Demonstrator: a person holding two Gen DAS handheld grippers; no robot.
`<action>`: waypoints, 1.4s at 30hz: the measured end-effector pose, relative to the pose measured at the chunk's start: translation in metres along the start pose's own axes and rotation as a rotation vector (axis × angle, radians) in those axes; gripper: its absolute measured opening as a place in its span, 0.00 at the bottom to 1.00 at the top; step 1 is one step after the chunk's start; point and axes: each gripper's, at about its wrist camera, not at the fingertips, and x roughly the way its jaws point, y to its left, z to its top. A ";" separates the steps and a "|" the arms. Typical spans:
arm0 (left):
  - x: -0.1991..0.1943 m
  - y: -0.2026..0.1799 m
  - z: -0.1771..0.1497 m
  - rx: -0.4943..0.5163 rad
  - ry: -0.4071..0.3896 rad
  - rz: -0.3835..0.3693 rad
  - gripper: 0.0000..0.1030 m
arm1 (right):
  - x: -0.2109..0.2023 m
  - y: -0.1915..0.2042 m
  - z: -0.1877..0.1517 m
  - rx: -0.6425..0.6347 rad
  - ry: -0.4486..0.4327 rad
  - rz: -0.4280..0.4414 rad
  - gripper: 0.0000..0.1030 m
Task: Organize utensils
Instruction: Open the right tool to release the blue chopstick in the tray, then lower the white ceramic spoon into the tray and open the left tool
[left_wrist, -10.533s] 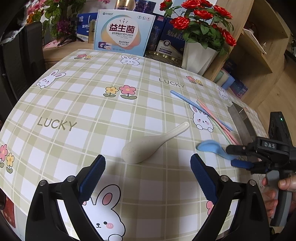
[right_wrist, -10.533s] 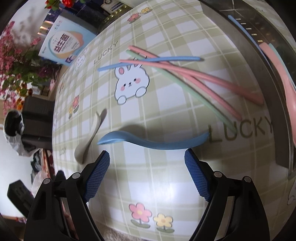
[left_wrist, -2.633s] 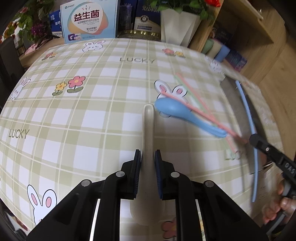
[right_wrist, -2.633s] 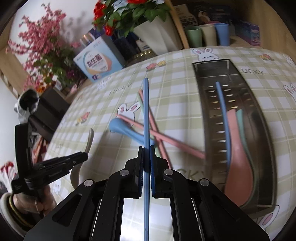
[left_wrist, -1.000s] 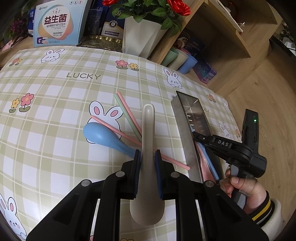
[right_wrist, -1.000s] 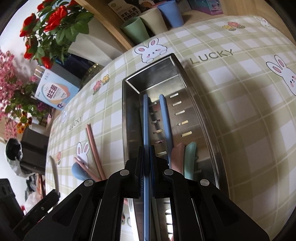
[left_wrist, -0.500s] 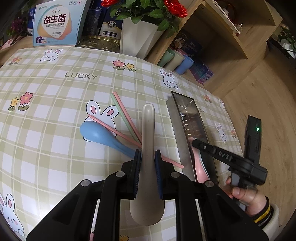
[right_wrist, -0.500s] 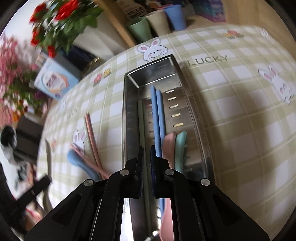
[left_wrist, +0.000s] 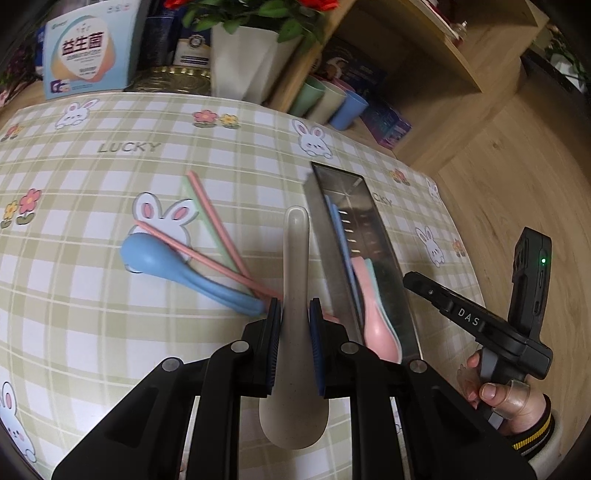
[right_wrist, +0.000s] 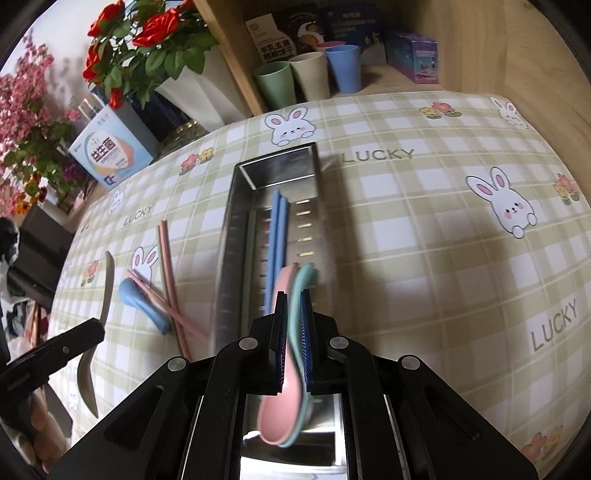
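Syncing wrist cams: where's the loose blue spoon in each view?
Left wrist: blue spoon lies left of centre on the tablecloth, bowl far left, handle running toward the left gripper.
Right wrist: blue spoon at left, pink chopsticks across it.
Shared landmark: steel utensil tray, to the spoon's right in both.

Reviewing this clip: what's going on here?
A person works two handheld grippers. The left gripper is clamped on a beige spoon, held beside the steel tray. The right gripper hangs shut and empty over that tray, where two blue chopsticks, a pink spoon and a green spoon lie. A light-blue spoon and pink chopsticks lie on the checked tablecloth.
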 end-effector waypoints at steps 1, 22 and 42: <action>0.002 -0.003 0.000 0.003 0.005 -0.002 0.15 | -0.001 -0.005 -0.001 0.005 0.000 -0.002 0.08; 0.090 -0.088 0.015 0.038 0.137 -0.036 0.15 | -0.023 -0.046 -0.001 0.034 -0.071 -0.006 0.79; 0.104 -0.085 0.008 0.085 0.197 -0.018 0.16 | -0.018 -0.059 -0.009 0.113 -0.057 0.014 0.79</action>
